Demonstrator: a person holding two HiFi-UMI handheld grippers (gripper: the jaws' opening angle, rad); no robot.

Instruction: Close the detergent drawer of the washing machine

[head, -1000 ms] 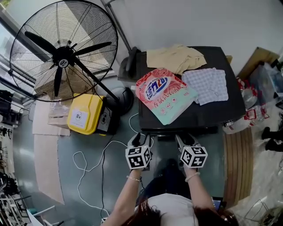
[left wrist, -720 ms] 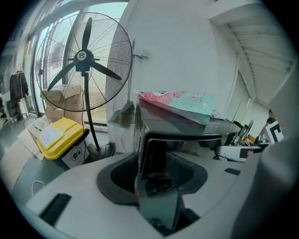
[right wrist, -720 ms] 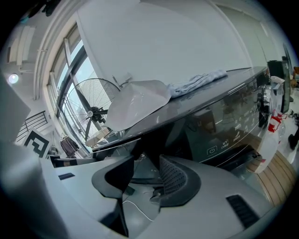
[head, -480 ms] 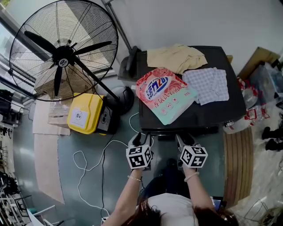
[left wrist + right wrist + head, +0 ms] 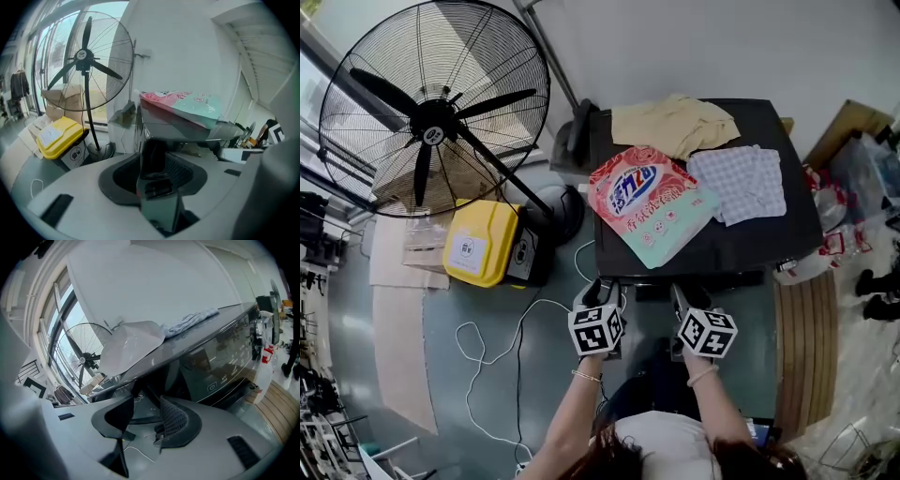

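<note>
Jaws apart on right gripper (image 5: 143, 414), nose-down before washing machine (image 5: 220, 359) front.

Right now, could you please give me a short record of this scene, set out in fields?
washing machine top: detergent bag, yellow cloth, checked cloth
floor, left: fan, yellow box
left tool: jaws just closing, dark panel between them
right tool: jaws apart, nothing between them
</note>
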